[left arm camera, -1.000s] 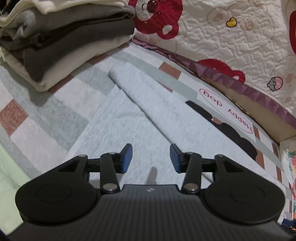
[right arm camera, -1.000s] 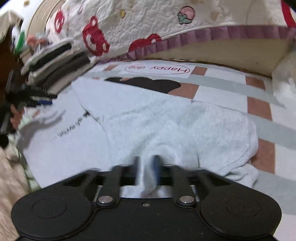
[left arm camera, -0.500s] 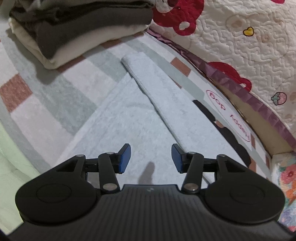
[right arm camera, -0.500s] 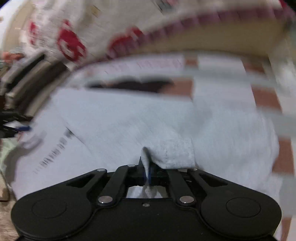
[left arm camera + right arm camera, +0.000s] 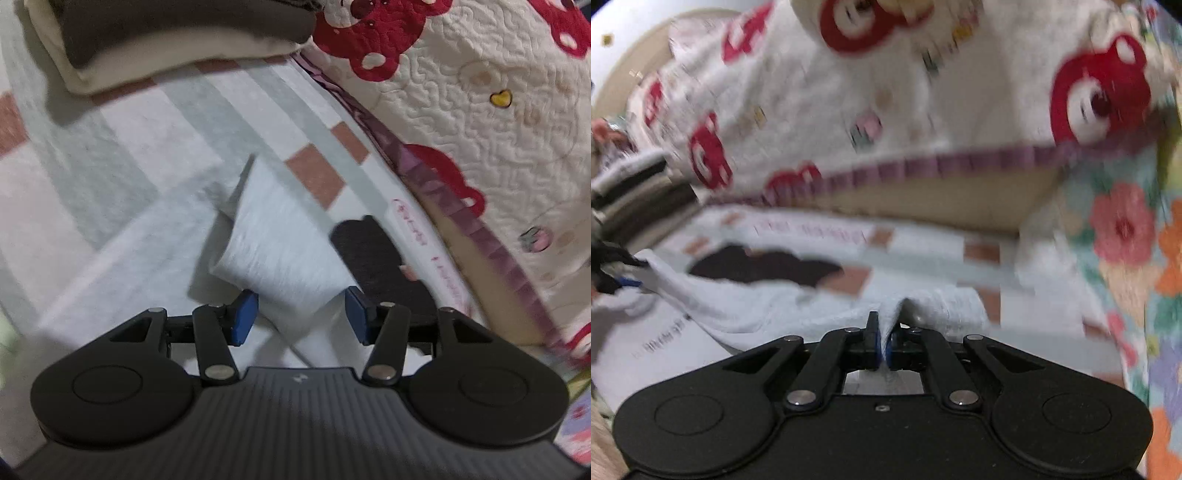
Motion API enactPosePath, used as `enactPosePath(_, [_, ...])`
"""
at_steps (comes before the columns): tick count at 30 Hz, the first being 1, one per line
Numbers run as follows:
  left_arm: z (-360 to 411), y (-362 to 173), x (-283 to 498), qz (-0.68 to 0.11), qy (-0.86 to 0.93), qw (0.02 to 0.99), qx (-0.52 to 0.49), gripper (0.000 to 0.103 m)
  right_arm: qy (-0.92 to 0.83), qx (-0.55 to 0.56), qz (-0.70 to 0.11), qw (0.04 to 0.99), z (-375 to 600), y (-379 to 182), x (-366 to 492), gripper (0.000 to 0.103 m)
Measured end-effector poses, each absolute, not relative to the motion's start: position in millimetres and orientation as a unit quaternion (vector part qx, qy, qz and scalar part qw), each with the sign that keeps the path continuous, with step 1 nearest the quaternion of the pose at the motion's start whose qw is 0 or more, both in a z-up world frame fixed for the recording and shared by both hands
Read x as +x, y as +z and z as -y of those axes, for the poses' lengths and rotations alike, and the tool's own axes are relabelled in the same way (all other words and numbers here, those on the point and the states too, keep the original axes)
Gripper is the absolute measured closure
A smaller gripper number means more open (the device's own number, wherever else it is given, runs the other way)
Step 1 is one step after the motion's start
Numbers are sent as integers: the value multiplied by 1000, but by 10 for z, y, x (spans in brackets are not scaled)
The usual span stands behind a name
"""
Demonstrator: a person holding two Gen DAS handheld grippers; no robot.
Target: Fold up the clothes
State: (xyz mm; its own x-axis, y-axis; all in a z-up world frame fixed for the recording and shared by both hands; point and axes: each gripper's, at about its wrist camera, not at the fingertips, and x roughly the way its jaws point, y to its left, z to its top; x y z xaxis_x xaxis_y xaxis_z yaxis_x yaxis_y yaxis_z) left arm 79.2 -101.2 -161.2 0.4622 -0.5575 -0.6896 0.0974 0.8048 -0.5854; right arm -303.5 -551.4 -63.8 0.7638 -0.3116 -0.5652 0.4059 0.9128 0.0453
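Looking along the right gripper point(image 5: 883, 345), we see its fingers pressed together on a raised fold of the light grey shirt point(image 5: 768, 306), which lies spread on the checked sheet point(image 5: 982, 273) and reaches toward the left side. In the left wrist view, the left gripper point(image 5: 300, 315) has its blue pads point(image 5: 242, 315) wide apart, with a lifted fold of the shirt point(image 5: 280, 254) between them; we cannot tell if they touch it. A pile point(image 5: 177, 40) of folded clothes sits at the far corner, and a quilt point(image 5: 498, 92) with red bears borders the sheet's far edge.
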Motion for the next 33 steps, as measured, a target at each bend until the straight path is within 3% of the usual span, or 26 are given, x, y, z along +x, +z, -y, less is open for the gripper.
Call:
enactPosePath(7, [1425, -1340, 491, -438, -299, 841, -108, 52, -211, 78, -285, 932, 5684, -813, -2819, 99])
enactPosePath(16, [2377, -1027, -140, -368, -482, 792, 75, 51, -152, 20, -222, 963, 5660, -222, -2402, 99])
enactPosePath(19, [2752, -1034, -411, -348, -529, 764, 121, 47, -134, 29, -190, 972, 5597, 28, -2561, 99])
enactPosePath(25, [3140, -1307, -645, -287, -440, 815, 245, 45, -98, 45, -130, 986, 5471, 505, -2877, 99])
enactPosePath(33, [2692, -1389, -209, -331, -303, 866, 219, 45, -107, 36, -143, 983, 5432, 502, -2963, 99])
